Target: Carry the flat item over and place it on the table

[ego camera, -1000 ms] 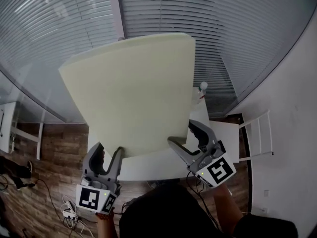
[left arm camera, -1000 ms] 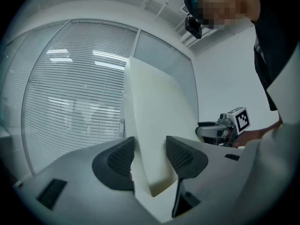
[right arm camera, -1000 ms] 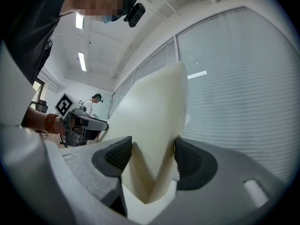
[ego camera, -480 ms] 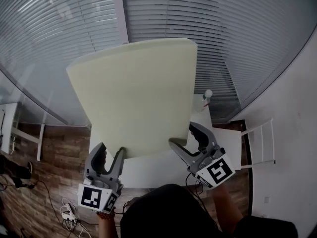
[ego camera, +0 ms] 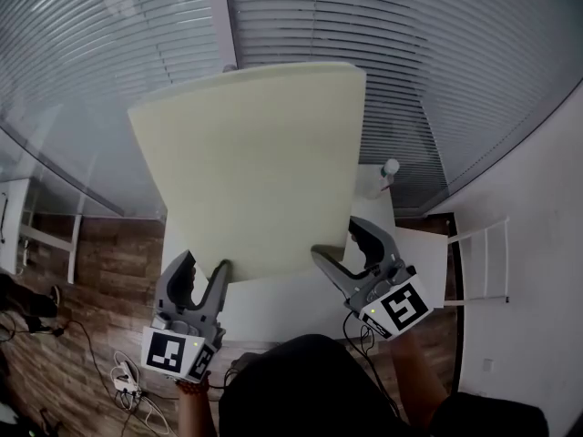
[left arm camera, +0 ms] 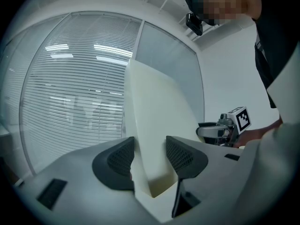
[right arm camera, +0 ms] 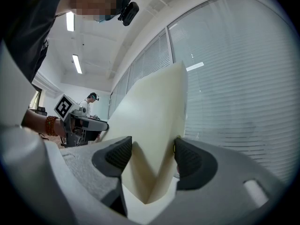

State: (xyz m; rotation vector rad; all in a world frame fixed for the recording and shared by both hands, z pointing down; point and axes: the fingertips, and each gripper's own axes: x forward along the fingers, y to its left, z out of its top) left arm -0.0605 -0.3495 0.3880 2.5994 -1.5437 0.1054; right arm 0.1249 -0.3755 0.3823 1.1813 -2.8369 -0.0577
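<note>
A large, thick, pale yellow-green foam slab [ego camera: 264, 171] stands tilted upright over the white table [ego camera: 282, 306]. My left gripper [ego camera: 206, 276] is shut on its lower left corner. My right gripper [ego camera: 338, 242] is shut on its lower right corner. In the left gripper view the slab [left arm camera: 154, 121] rises between both pads of the left gripper [left arm camera: 149, 159], and the right gripper [left arm camera: 225, 128] shows beyond it. In the right gripper view the slab's corner [right arm camera: 150, 111] is squeezed into a fold inside the right gripper [right arm camera: 152, 157], with the left gripper [right arm camera: 77, 121] at the left.
A small white bottle [ego camera: 390, 171] stands at the table's far right corner. A white folding chair [ego camera: 478, 262] stands to the right, against the wall. Window blinds run behind the table. Cables [ego camera: 127, 385] lie on the wooden floor at the left. Another person [right arm camera: 89, 102] stands far off.
Both grippers have kept their hold on the slab's lower corners. The slab has shifted slightly to the right in view, and the table and bottle now sit a little lower.
</note>
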